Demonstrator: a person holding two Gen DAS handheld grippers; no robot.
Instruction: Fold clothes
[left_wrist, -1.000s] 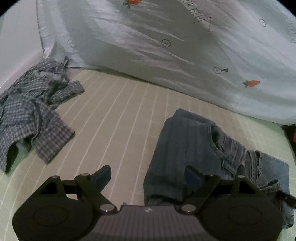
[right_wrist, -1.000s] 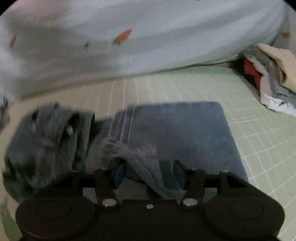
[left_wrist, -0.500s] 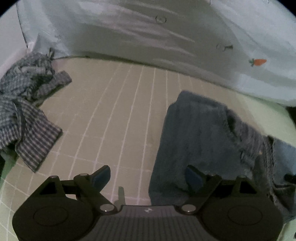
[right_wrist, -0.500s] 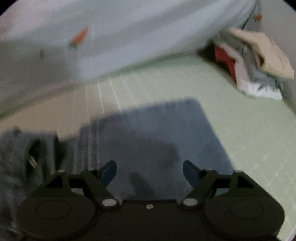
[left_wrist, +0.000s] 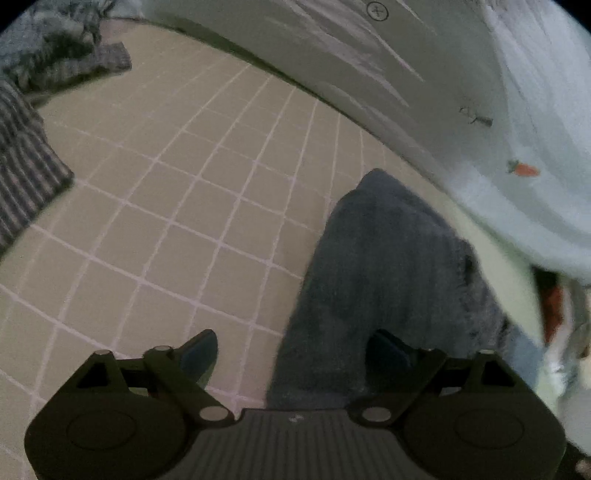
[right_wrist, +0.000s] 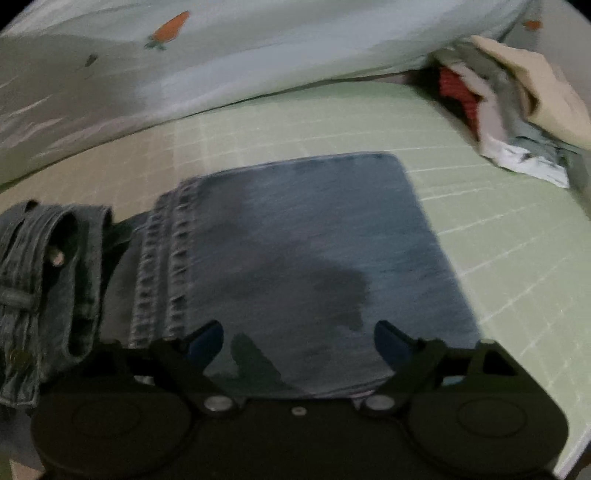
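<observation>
Blue jeans (right_wrist: 295, 240) lie folded on the green gridded mat (right_wrist: 498, 221); the waistband (right_wrist: 44, 266) bunches at the left in the right wrist view. My right gripper (right_wrist: 299, 343) is open and empty just above the folded leg. In the left wrist view the jeans (left_wrist: 376, 277) lie at the right. My left gripper (left_wrist: 299, 354) is open and empty, its right finger over the denim edge and its left finger over the mat (left_wrist: 166, 221).
A pale blue carrot-print sheet (left_wrist: 443, 74) hangs along the far side; it also shows in the right wrist view (right_wrist: 221, 66). A checked shirt (left_wrist: 26, 147) lies at the left. A pile of mixed clothes (right_wrist: 517, 110) sits at the far right.
My right gripper has let go of the frayed jeans hem and opened; the leg now lies flat. My left gripper has moved forward and lower toward the jeans' left edge.
</observation>
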